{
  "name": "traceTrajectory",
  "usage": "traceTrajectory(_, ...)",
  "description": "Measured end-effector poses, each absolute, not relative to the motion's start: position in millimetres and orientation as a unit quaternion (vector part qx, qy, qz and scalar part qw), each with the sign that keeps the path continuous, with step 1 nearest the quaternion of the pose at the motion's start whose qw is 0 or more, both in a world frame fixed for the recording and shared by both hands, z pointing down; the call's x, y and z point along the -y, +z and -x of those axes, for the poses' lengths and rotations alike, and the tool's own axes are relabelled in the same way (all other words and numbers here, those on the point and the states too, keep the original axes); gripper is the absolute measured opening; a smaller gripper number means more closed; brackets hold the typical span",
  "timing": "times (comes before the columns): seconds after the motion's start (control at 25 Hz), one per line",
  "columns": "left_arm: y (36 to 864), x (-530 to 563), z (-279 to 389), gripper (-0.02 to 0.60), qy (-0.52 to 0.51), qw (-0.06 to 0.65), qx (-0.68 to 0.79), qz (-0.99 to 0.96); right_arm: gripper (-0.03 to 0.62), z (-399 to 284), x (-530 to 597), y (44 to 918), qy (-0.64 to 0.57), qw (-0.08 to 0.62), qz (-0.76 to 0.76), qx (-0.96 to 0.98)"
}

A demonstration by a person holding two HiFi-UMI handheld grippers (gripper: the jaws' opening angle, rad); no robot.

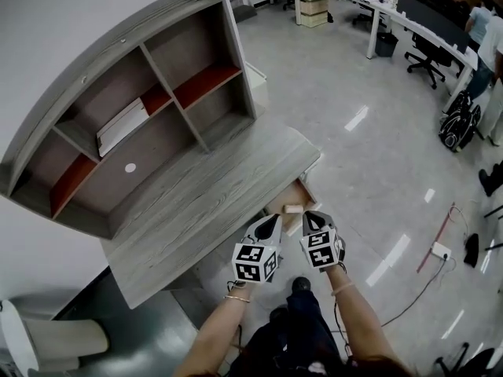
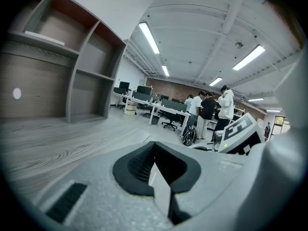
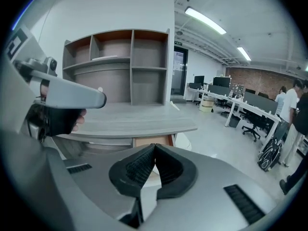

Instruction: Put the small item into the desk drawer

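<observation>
Over the open drawer [image 1: 277, 197] at the desk [image 1: 204, 203] end, holding left tongs [image 1: 273, 220] and right tongs [image 1: 310, 217] side by side, both pressing together with nothing between. Lying inside that drawer, on its wooden bottom: the small item [image 1: 292, 208].

The left tool [image 2: 154, 147] had its jaws closed together, the ribbed pads meeting with nothing between them. Beyond it to the left lay a grey wood-grain tabletop [image 2: 53, 141], carrying an open shelf unit [image 2: 74, 76]. A flat white item [image 2: 44, 37] lay on an upper shelf, and a small white disc [image 2: 17, 94] was on the back panel. At right, close by, the right tool [image 2: 230, 139] showed with its marker cube [image 2: 239, 129]. In the background, several people [image 2: 211, 110] stood among long desks [image 2: 161, 109], with an office chair [image 2: 170, 124] nearby and ceiling strip lights [image 2: 150, 37] lit.
</observation>
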State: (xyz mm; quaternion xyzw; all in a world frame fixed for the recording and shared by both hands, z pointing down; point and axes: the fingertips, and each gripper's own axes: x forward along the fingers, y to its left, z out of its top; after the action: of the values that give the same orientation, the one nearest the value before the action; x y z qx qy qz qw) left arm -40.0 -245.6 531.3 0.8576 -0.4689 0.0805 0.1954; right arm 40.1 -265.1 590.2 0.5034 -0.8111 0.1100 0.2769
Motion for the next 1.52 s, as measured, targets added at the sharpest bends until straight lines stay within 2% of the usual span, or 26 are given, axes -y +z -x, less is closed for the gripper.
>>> traceTrajectory(0.68, 478.5, 201.4, 53.9, 0.015, 0.068, 0.152, 0.438, -0.883, 0.002, -25.5, 214.8, 522.9, 0.092, 0.209, -0.555, 0.8)
traceTrajectory(1.52, 435.1, 160.8, 62.9, 0.015, 0.05, 0.122, 0.448, -0.884, 0.002, -27.3, 164.4, 458.0, 0.055, 0.168, -0.58, 0.795)
